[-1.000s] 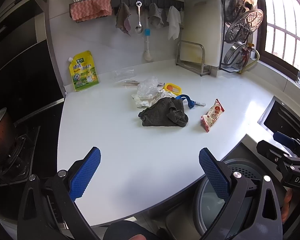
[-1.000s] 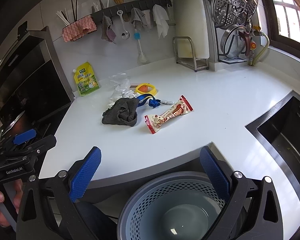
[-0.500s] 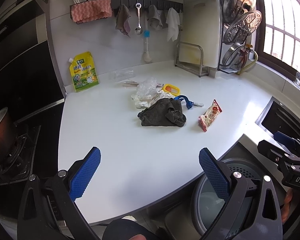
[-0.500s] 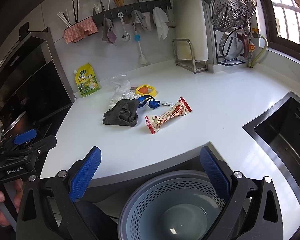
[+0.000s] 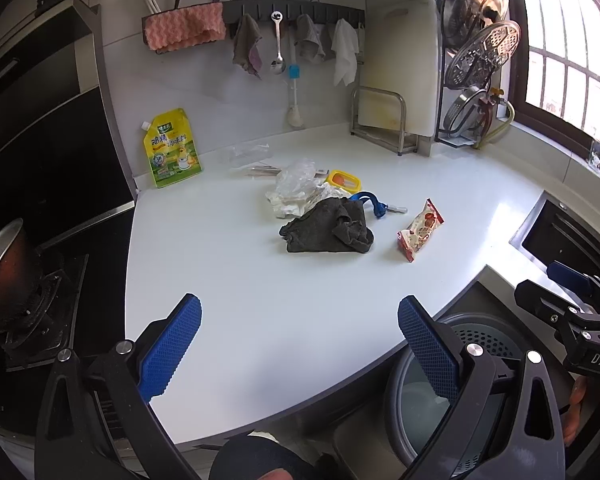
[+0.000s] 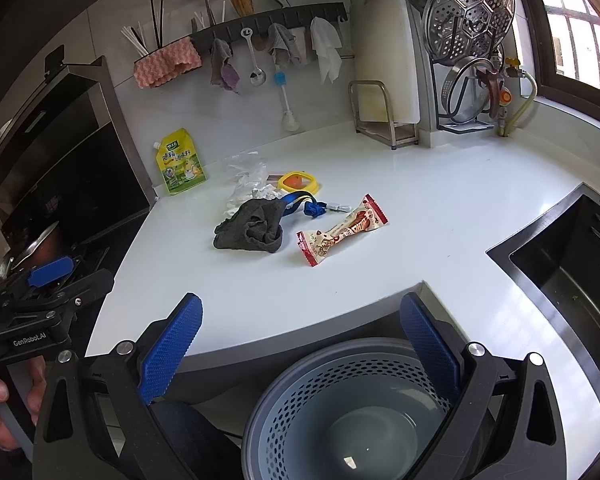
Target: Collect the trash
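Both tools stand wide apart at the fingers and hold nothing. The left tool (image 5: 299, 348) hangs over the near edge of the white table (image 5: 240, 288); the right tool (image 6: 300, 350) hangs just off that edge, directly above the grey perforated bin (image 6: 352, 412), which sits below table level and looks empty apart from a pale liner or base.

Ahead of both tools, well out of reach, lies the cluster to be cleared. Nearest the right tool is the red-and-white snack wrapper (image 6: 342, 230), lying flat and apart from the rest. Just to its left is a crumpled dark grey cloth (image 6: 252, 230), and touching the cloth's far side are a blue strap with a metal clip (image 6: 306, 206), crumpled clear plastic and white paper (image 5: 296, 190), and a small yellow-rimmed container (image 5: 343, 181). A yellow pouch (image 5: 172, 154) leans on the wall beyond, farther left.

The step in hand appears to be the approach: nothing is collected yet. The next move probably calls for the right tool to reach forward to the wrapper, come down across its narrow width, close, and carry it back over the bin. Flat against the table, the wrapper may slip from the pads.
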Tool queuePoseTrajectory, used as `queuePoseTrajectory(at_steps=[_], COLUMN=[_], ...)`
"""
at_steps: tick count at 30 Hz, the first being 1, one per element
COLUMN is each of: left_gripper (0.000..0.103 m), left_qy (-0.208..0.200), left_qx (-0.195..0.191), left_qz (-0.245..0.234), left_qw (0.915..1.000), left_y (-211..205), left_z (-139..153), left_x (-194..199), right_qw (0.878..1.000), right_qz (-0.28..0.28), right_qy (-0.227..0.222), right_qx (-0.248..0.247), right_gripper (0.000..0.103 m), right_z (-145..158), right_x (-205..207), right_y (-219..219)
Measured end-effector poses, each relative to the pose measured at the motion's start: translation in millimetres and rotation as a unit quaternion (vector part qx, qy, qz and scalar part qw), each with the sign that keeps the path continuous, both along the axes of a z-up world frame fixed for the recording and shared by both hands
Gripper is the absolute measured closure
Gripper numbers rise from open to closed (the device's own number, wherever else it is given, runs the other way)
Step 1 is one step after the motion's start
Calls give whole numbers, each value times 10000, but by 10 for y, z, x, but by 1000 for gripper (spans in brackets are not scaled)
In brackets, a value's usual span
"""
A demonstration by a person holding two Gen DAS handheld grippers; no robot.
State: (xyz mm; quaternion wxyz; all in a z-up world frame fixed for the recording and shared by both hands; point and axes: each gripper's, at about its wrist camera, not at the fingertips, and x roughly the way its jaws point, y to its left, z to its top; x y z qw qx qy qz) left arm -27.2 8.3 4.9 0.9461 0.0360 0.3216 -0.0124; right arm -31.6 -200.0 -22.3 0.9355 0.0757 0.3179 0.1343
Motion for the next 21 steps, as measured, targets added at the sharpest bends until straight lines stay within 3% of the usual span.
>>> queuePoseTrajectory(at_steps=[21], left_gripper=[6], left_qy=[173], left_qx=[28], left_qz=[37], left_qw=[9998], left_y=[-28], left_z=[-76], left_x=[240], right_qw=[9998], right_qz=[54], right_qy=[129], right_qx=[105], right_gripper=[9], right_z=[-87], right_x=[221], right_y=[-40])
